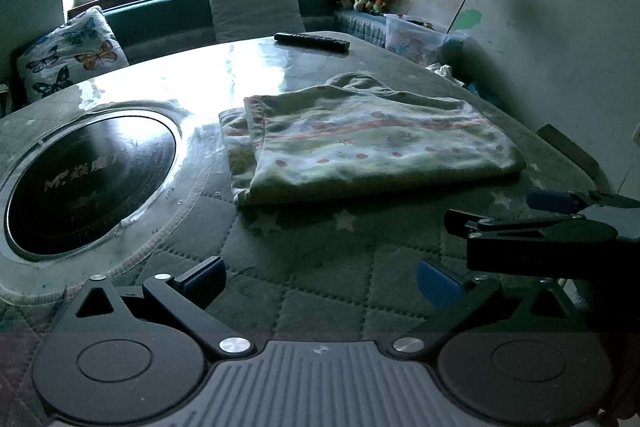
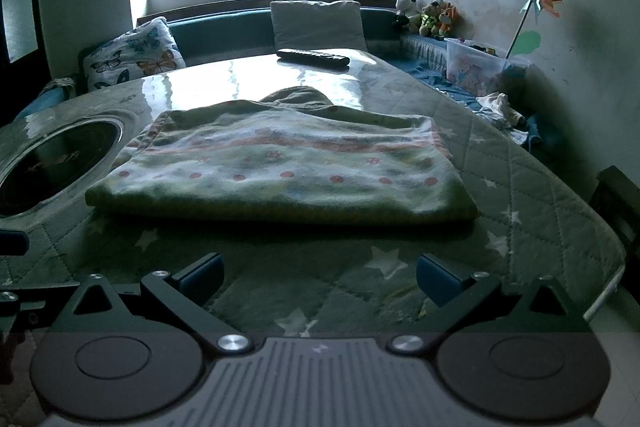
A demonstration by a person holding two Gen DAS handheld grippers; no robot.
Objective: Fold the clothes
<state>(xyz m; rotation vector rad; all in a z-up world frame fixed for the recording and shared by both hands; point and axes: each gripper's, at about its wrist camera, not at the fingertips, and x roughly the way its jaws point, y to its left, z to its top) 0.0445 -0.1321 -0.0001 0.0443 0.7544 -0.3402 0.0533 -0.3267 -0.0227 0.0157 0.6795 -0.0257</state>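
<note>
**Folded garment at rest, both grippers empty**

Left gripper (image 1: pixel 320 281) and right gripper (image 2: pixel 320 277) hover near the front edge of the quilted green star-print worktop (image 2: pixel 520 187), jaws spread, holding nothing. Just beyond lies the soft pale-green dotted fleece garment (image 2: pixel 280 167), folded flat beside the round black inset cooktop (image 1: pixel 88 179). Judged light, limp, non-slippery; pinch the near fold's corners. Black remote control (image 2: pixel 314 58) lies far behind.

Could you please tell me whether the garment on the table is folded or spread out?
Folded. The garment lies as a compact, layered rectangle with a thick doubled near edge, and neither gripper touches it.
</note>
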